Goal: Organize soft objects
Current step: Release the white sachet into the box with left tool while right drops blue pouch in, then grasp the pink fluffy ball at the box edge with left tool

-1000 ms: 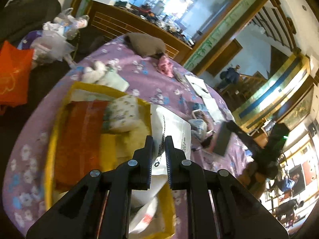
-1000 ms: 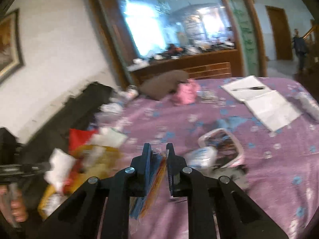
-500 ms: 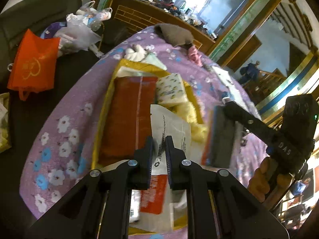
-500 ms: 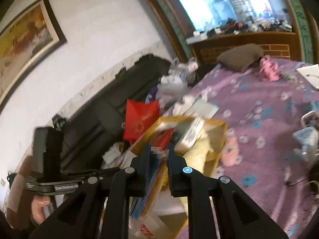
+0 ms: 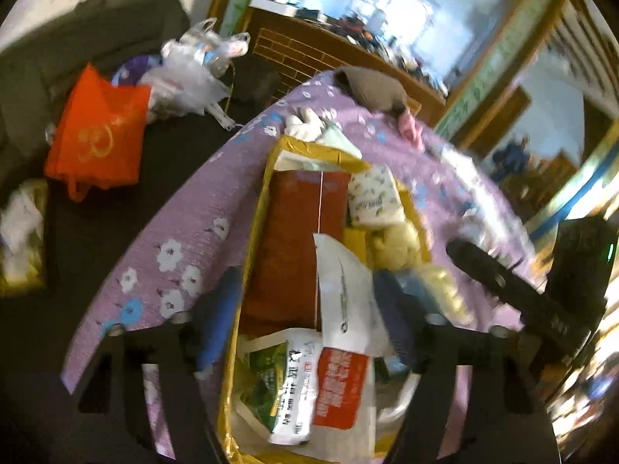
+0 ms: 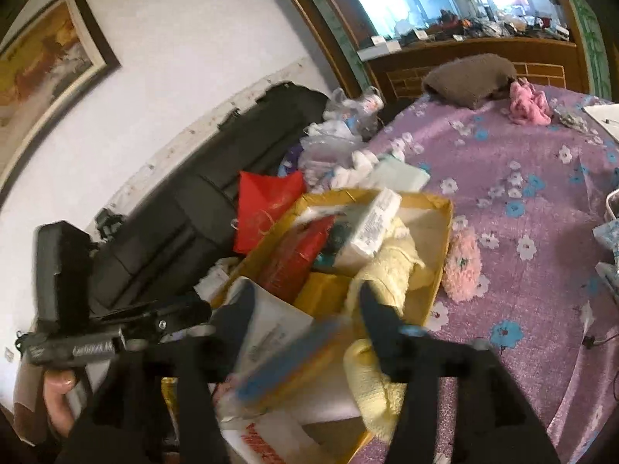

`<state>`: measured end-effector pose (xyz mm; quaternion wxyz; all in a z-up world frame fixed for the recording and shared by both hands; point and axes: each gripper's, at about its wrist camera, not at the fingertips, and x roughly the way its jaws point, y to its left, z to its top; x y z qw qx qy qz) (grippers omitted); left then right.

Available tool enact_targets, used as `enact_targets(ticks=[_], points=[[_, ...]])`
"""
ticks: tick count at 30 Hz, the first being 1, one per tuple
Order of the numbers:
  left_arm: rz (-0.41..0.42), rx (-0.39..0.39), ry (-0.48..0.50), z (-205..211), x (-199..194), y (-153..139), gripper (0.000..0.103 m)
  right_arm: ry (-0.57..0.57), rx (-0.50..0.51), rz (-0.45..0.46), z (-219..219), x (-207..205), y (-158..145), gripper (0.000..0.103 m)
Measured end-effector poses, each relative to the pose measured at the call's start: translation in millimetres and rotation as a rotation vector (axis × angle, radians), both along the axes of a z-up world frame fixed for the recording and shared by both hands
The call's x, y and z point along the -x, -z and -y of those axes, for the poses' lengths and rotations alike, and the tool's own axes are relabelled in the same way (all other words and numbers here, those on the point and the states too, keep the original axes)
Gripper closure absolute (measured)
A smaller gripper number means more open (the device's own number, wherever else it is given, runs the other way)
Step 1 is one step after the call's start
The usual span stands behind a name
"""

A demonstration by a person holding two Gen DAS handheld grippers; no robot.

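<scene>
Jaws – both just opened, nothing gripped | white packet [image 5: 344, 294] in yellow box [image 5: 251, 247]

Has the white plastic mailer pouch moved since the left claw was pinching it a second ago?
Yes. The left claw has just been opening, and the white plastic mailer pouch now lies free, lower in the yellow cardboard box, overlapping the red flat packet.

box [image 5: 253, 232]: yellow | tablecloth [image 5: 185, 224]: purple, floral | bag [image 5: 96, 139]: orange

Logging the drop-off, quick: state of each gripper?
Left gripper: open, just released the white packet.
Right gripper: open, just released the blue-edged packet.
</scene>
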<state>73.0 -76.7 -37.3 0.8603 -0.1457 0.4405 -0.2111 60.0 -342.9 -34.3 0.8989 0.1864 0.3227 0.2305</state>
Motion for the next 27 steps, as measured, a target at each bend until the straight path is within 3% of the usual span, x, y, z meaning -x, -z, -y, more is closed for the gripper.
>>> enact_targets(ticks=[2, 4, 8, 11, 14, 15, 16, 19, 23, 27], points=[[-0.039, 0.103, -0.017, -11, -2, -2, 0.028, -0.018, 0.005, 0.007, 8, 5, -8, 0.043], [0.008, 0.143, -0.017, -10, 4, -18, 0.027, 0.005, 0.027, 0.037, 24, 13, -21, 0.043], [0.106, 0.124, 0.071, 24, 15, -55, 0.026, 0.107, 0.034, 0.047, 76, 15, -32, 0.043], [0.097, 0.061, 0.214, 78, 6, -66, 0.025, 0.195, 0.031, 0.006, 115, 8, -20, 0.043], [0.039, -0.086, 0.376, 149, -15, -56, 0.025, 0.257, 0.002, -0.031, 141, 3, -1, 0.043], [0.036, -0.161, 0.415, 171, -19, -52, 0.025, 0.264, -0.011, -0.039, 145, 2, 3, 0.043], [0.049, -0.283, 0.462, 202, -25, -44, 0.025, 0.282, -0.011, -0.048, 149, 1, 5, 0.043], [0.048, -0.463, 0.564, 254, -41, -21, 0.025, 0.295, -0.044, -0.049, 158, 4, 5, 0.043], [0.029, -0.583, 0.608, 282, -52, 2, 0.026, 0.369, -0.037, -0.05, 173, 10, 6, 0.043], [0.026, -0.693, 0.559, 294, -60, 25, 0.026, 0.384, -0.032, -0.038, 175, 16, 2, 0.043]])
